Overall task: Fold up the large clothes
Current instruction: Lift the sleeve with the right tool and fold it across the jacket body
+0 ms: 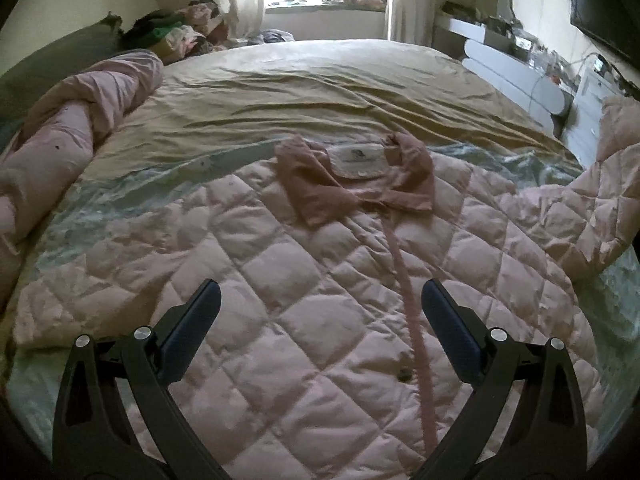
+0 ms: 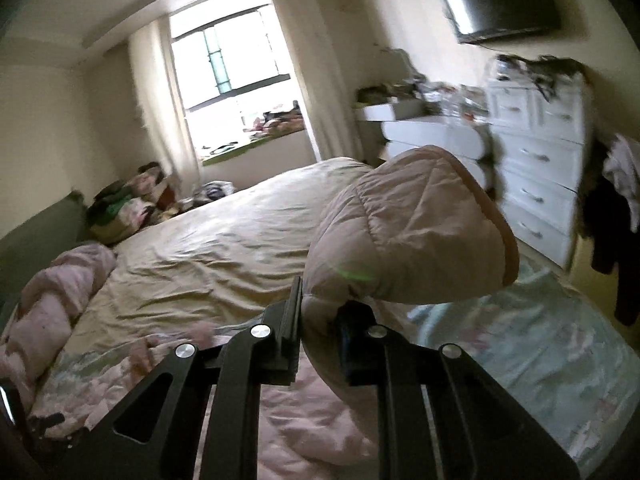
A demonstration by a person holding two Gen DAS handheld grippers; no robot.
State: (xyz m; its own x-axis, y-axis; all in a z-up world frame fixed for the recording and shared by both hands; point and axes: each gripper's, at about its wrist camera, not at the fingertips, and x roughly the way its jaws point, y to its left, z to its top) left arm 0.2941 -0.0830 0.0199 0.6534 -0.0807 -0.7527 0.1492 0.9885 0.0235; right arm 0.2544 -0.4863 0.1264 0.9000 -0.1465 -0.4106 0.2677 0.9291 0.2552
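Note:
A pink quilted jacket [image 1: 304, 280] lies spread flat on the bed, front up, its darker pink collar [image 1: 352, 176] toward the far side. My left gripper [image 1: 320, 304] hovers open above the jacket's middle with nothing between its fingers. The jacket's right sleeve [image 1: 592, 208] is lifted off the bed at the right edge of the left wrist view. In the right wrist view my right gripper [image 2: 318, 320] is shut on that sleeve near its cuff [image 2: 412, 232], which stands up above the jaws.
The bed [image 1: 320, 92] carries a tan sheet with a rolled pink duvet [image 1: 68, 148] along its left side and a heap of clothes [image 1: 180, 28] by the headboard. White drawers [image 2: 536, 168] stand to the right, with dark clothes hanging [image 2: 612, 232] beside them.

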